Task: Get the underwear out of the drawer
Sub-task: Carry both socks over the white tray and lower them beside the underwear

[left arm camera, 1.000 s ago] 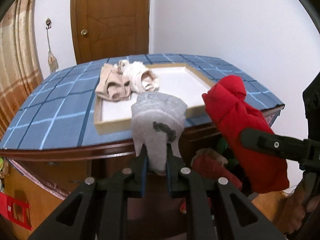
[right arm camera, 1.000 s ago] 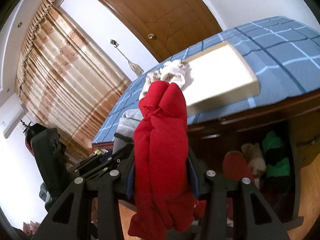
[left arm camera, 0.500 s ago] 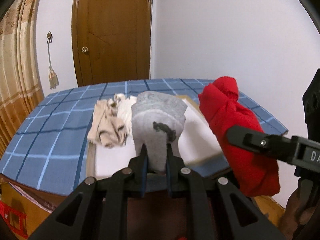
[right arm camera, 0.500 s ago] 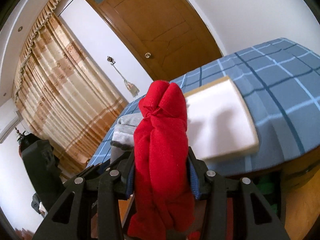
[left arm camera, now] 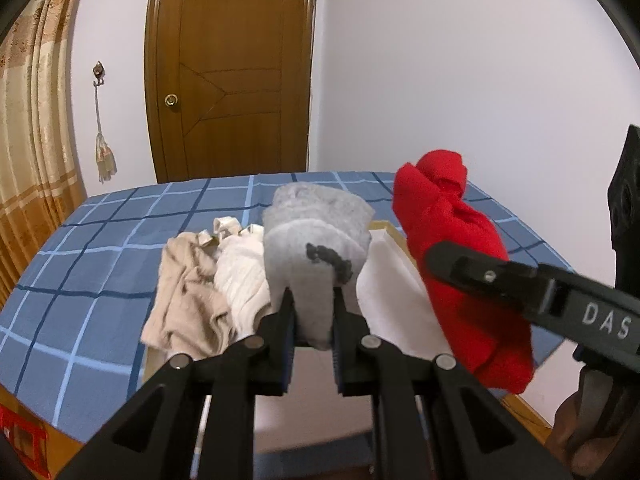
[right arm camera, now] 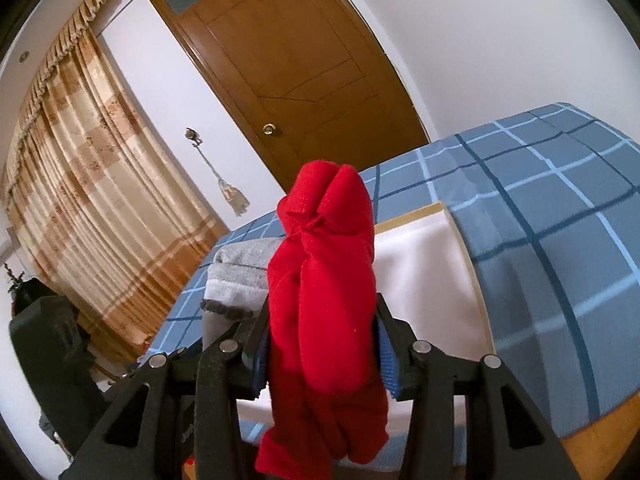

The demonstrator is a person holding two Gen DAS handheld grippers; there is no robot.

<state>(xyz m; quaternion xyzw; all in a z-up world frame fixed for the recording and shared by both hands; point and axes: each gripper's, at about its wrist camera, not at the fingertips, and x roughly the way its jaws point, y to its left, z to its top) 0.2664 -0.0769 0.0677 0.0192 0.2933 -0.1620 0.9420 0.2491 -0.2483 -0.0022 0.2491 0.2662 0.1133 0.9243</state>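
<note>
Left wrist view: you've carried both clamped bundles, grey knitted roll (left arm camera: pixel 316 248) in your left gripper (left arm camera: pixel 312 312), red roll (left arm camera: pixel 460 276) in your right gripper (right arm camera: pixel 320 336), from the drawer (now unseen) up over the white wood-framed tray (left arm camera: pixel 396 304), ready to set down.

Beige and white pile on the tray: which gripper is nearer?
Left. The left gripper, clamping a grey piece, is right beside the pile. The right gripper, holding a red piece, is farther off.
</note>
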